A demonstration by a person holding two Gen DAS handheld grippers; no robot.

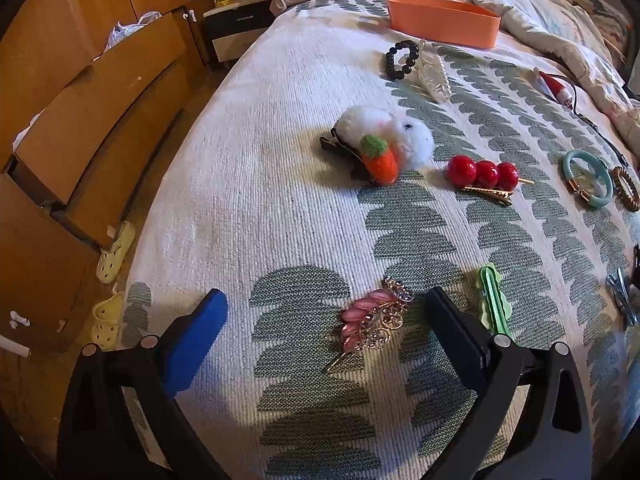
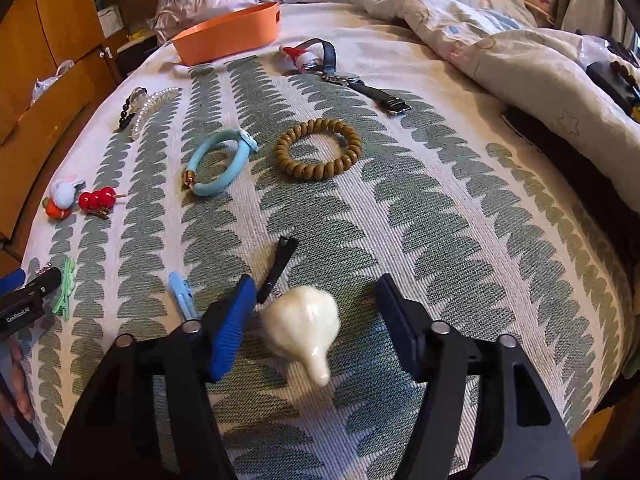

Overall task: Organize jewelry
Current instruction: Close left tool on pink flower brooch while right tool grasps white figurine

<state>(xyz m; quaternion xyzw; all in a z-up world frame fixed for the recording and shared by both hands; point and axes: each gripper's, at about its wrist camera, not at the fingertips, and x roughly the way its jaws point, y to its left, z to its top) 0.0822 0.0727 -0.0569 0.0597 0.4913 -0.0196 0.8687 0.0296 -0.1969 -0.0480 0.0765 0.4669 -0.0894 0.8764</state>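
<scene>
Nearest the bed's (image 2: pixel 440 168) front edge, the right tongs (image 2: pixel 316 312) straddle a cream shell-shaped clip (image 2: pixel 302 326), jaws part-way in and not yet pressing it, probably to lift it. The left tongs (image 1: pixel 324 312) stand wide over a pink jewelled hairpin (image 1: pixel 374 320), empty. Further in, the other pieces lie spread apart, easy to pick singly. The orange tray (image 2: pixel 230 34) waits near the far edge, apparently the destination. The left tongs' lettering is too small to read.

left claw (image 2: pixel 24 300) body reads "genrobot.ai".
</scene>
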